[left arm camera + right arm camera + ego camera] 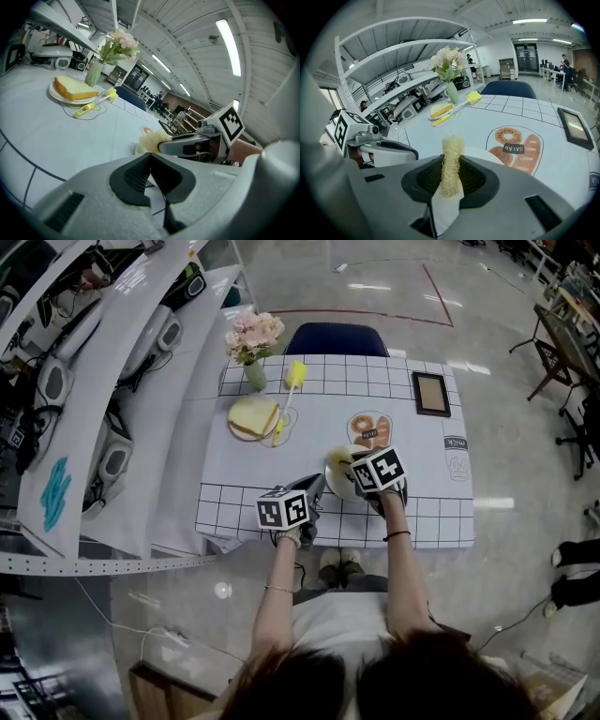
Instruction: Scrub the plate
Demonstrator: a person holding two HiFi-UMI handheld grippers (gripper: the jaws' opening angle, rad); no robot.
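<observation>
A white plate (337, 487) lies near the table's front edge, and its rim shows past my right jaws (487, 154). My right gripper (349, 465) is shut on a pale yellow loofah scrubber (451, 157), which stands upright between the pads over the plate. The scrubber (151, 139) also shows in the left gripper view, with the right gripper (197, 143) behind it. My left gripper (317, 486) is shut, its pads meeting at the tips (150, 158) beside the plate's left rim. Whether they pinch the rim is hidden.
A second plate with a yellow sponge (253, 416) sits further back on the left, a yellow brush (292, 381) beside it. A vase of flowers (253, 338) and a picture frame (430, 393) stand at the far edge. A bread drawing (369, 430) is printed on the cloth.
</observation>
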